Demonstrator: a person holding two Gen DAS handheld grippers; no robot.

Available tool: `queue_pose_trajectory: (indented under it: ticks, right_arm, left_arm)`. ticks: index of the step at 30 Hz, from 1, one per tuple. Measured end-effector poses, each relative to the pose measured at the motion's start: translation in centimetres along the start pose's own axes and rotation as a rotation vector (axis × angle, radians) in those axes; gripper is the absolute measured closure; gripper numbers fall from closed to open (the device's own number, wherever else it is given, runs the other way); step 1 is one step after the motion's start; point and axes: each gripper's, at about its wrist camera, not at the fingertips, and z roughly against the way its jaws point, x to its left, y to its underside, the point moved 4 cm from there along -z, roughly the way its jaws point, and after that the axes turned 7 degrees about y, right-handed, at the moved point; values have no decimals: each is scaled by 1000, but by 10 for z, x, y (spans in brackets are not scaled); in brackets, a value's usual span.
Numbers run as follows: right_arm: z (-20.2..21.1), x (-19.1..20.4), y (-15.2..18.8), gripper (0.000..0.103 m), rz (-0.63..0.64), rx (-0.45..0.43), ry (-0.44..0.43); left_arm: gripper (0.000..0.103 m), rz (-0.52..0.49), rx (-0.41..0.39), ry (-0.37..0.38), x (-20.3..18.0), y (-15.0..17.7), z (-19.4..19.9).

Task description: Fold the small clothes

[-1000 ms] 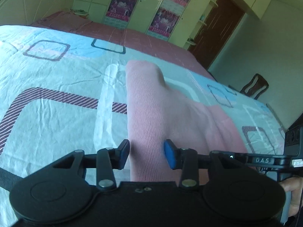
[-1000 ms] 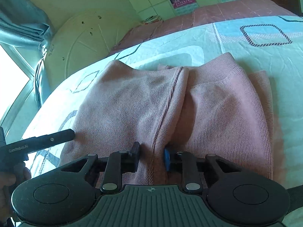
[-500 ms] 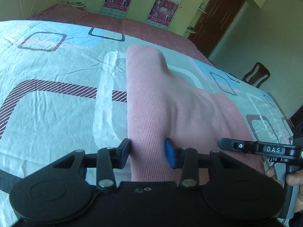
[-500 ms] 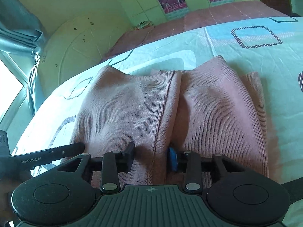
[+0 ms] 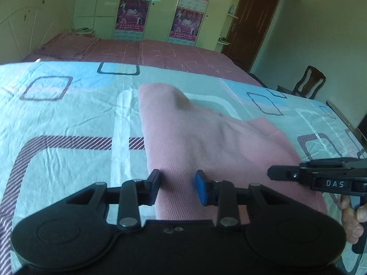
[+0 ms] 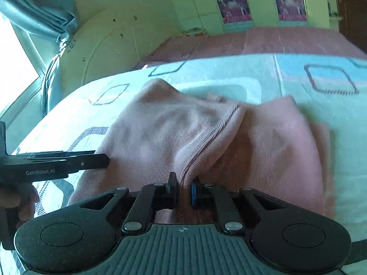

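Right tongs pinch pink garment on patterned bedsheet.

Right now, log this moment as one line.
left gripper: open, straddling pink ribbed knit garment | right gripper: shut on its folded edge | patterned bedsheet underneath

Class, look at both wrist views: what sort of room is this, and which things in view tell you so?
Most likely a home bedroom. A pink knit garment lies on a bed with a patterned sheet, a curved headboard stands behind it, and wardrobe doors with posters line the far wall.
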Motion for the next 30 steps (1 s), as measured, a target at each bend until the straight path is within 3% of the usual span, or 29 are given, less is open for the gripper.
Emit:
queue_pose_trajectory:
  ticks: [5,7,8,10,13,14,15,16,19,20,21,22,23,27,30]
  right_arm:
    - [55,-9,-6,93,85,-109,93]
    - [55,-24,8,93,90,-77,145]
    - [42,-37,22,93,65,-10,159]
    - [12,-62,51,93,-17,122,139]
    - [19,-73,49,92,-134,77,66]
    - [23,-77,45,83,-175,44,49]
    - [24,-80,42,63,-193,19,54]
    - [24,-83,40,54,-206,2,53]
    - [4,-100,27,52,-292,18,23]
    - [-2,-104,24,52,-311,20,12]
    - [-4,-108,20,59,-323,9,7]
    - [-6,-108,17,73,-322,2,-7]
    - [-6,-110,13,94,-305,-2,-9]
    - [23,-91,1,95,-125,-110,74]
    - [14,-98,5,95,-90,-58,158]
  left_arm:
    - [72,-107,31,103,-42,-14,-11]
    - [72,-161,127,106,-60,-6,-34]
    - [72,-176,170,99,-64,0,-45]
    - [72,-210,171,81,-70,8,-56]
    - [72,-208,177,82,-69,5,-53]
    - [72,-198,171,94,-68,2,-51]
    - [72,-187,154,111,-66,-1,-47]
    - [72,-173,123,133,-64,-7,-42]
    - [72,-166,72,109,-57,-20,-38]
    - [72,-163,73,91,-53,-23,-41]
    - [72,-160,82,85,-49,-25,-45]
    - [72,-159,93,87,-46,-25,-49]
    - [73,-161,107,87,-44,-25,-53]
    - [72,-189,101,106,-49,-27,-57]
    - [72,-179,125,141,-54,-26,-72]
